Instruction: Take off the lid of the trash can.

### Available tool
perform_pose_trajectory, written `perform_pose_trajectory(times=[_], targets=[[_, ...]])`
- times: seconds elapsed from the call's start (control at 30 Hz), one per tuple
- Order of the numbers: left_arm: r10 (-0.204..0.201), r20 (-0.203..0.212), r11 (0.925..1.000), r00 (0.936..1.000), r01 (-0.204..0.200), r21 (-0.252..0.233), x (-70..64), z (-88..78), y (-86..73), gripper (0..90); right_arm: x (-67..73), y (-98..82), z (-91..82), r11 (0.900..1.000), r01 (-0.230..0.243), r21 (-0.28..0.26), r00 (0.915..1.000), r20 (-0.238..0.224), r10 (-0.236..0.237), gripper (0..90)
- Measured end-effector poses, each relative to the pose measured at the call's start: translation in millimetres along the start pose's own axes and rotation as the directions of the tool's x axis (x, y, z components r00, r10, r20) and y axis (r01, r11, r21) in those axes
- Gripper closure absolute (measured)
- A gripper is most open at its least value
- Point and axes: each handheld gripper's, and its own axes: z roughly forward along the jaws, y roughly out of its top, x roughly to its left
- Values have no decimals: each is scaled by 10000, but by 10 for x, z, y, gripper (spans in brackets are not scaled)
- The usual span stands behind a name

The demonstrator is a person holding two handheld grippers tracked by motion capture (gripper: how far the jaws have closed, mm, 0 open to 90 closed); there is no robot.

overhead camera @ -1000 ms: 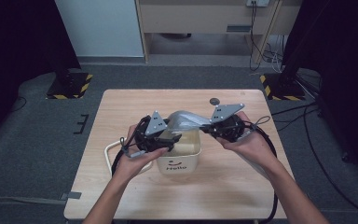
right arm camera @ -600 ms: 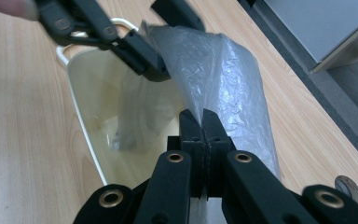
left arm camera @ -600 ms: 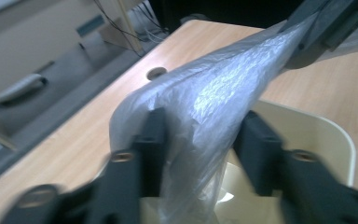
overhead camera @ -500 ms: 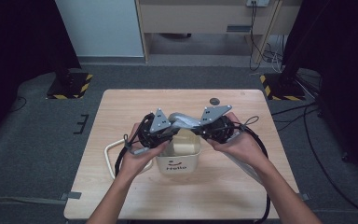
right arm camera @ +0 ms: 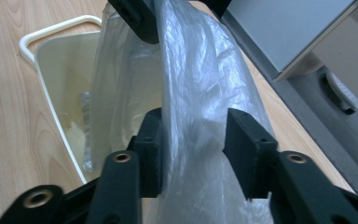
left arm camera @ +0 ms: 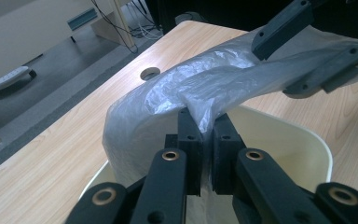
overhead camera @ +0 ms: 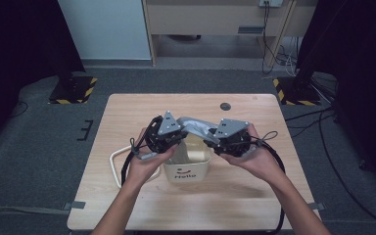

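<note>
As your hands have drawn closer over the cream bin, your left tongs stay clamped on the plastic bag while your right tongs stand parted around it, so the liner now slackens for seating

A clear, crinkled plastic bag stretches taut above a cream bin printed "Hello", its lower part hanging inside the bin. The bin stands upright and open-topped mid-bench, nearer the front edge, a loop handle at its left.
</note>
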Motion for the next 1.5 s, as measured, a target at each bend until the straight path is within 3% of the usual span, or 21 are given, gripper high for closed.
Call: perform_pose_trajectory(times=[0.17, 0.27, 0.43, 0.6, 0.7, 1.1, 1.5], targets=[[-291, -149, 9996, 9995, 291, -10, 46, -6, -3, 864, 5, -71, -33, 9998, -189, -10, 9994, 287, 189, 416], [-333, -175, 9994, 9993, 332, -66, 65, -41, -3, 864, 12, -110, -56, 9999, -119, 66, 9991, 401, 116, 412], [-364, -227, 9993, 9991, 362, -83, 81, -95, -21, 864, 20, -191, -129, 9996, -211, 203, 9993, 324, 205, 528], [-302, -125, 9995, 9995, 302, 22, 58, -101, -51, 863, 17, -228, -196, 9993, -216, 319, 9994, 285, 207, 754], [-131, -47, 9997, 9999, 132, 222, 18, -96, -84, 864, -23, -192, -239, 9990, -253, 365, 9995, 178, 247, 826], [13, 347, 9978, 9994, -36, 657, -96, -52, -274, 864, -177, 80, -259, 9995, -59, 321, 9991, 421, 45, 861], [-31, 588, 9976, 9983, -10, 695, -217, -31, -428, 851, -124, 272, -141, 9987, 353, 378, 9989, 290, -364, 882]])
